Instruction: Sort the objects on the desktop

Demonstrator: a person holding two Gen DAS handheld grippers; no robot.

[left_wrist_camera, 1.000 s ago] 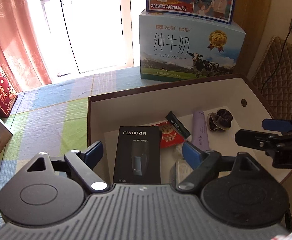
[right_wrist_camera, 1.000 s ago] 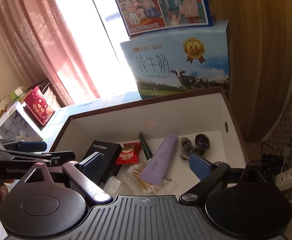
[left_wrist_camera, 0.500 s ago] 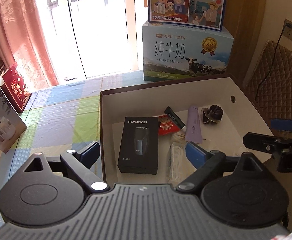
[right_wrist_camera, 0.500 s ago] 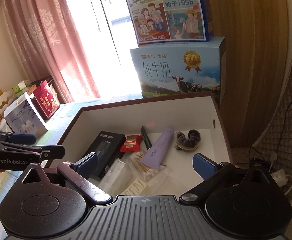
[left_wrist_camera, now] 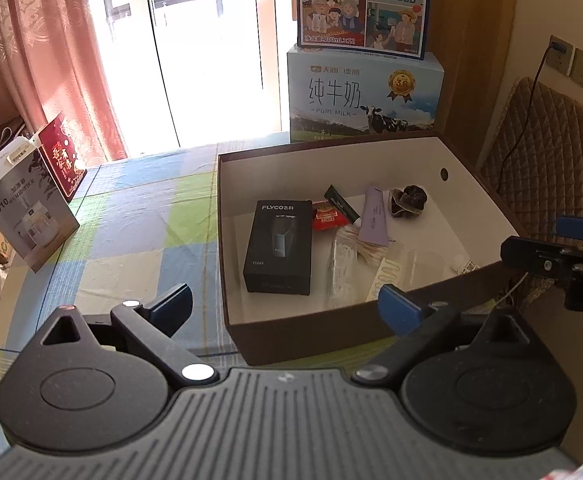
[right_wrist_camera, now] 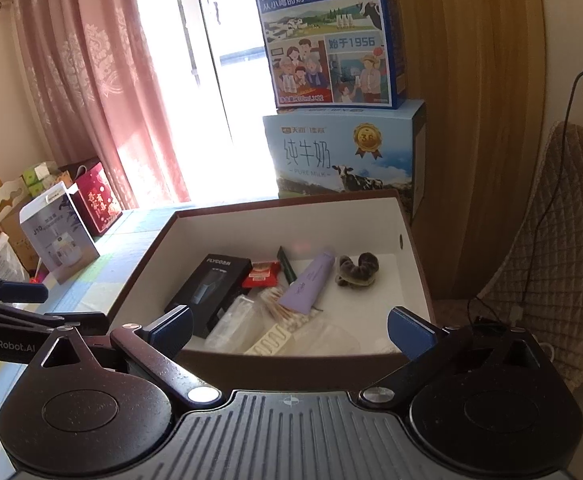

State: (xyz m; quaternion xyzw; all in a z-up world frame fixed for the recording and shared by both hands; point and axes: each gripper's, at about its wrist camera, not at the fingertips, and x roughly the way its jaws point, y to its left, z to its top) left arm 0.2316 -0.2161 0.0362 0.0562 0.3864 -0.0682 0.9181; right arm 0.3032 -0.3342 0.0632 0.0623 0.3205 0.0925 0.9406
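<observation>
A brown box (left_wrist_camera: 331, 332) with a white inside stands on the worktop (left_wrist_camera: 131, 220), which is covered by a cloth checked in blue, green and pale squares. Everything sorted lies inside this box. A black FLYCO carton (left_wrist_camera: 278, 246) rests flat against the left part of the floor. Just beside it, toward the back, sits a red sachet (left_wrist_camera: 328, 216), and a dark green sachet (left_wrist_camera: 341, 202) lies slanted next to that. A lilac tube (left_wrist_camera: 374, 216) points toward the back wall, its lower end over a clear bag of cotton swabs (right_wrist_camera: 287, 312). A dark velvet scrunchie (left_wrist_camera: 408, 201) sits near the back right corner. More clear plastic packets (left_wrist_camera: 341, 268) lie along the front of the floor.

The left gripper (left_wrist_camera: 285, 306) hovers before the near left corner of the box, fingers spread wide and holding nothing. The right gripper (right_wrist_camera: 289, 328) hangs over the near wall of the box, likewise spread wide and empty. Each appears from the side in the other's view.

Behind the box, two milk cartons (left_wrist_camera: 363, 96) are stacked one on the other beside a bright window with a pink curtain (left_wrist_camera: 51, 52). At the left edge of the worktop stand a humidifier box (left_wrist_camera: 23, 208) and a red gift box (left_wrist_camera: 61, 156). A quilted chair (left_wrist_camera: 547, 160) stands to the right.
</observation>
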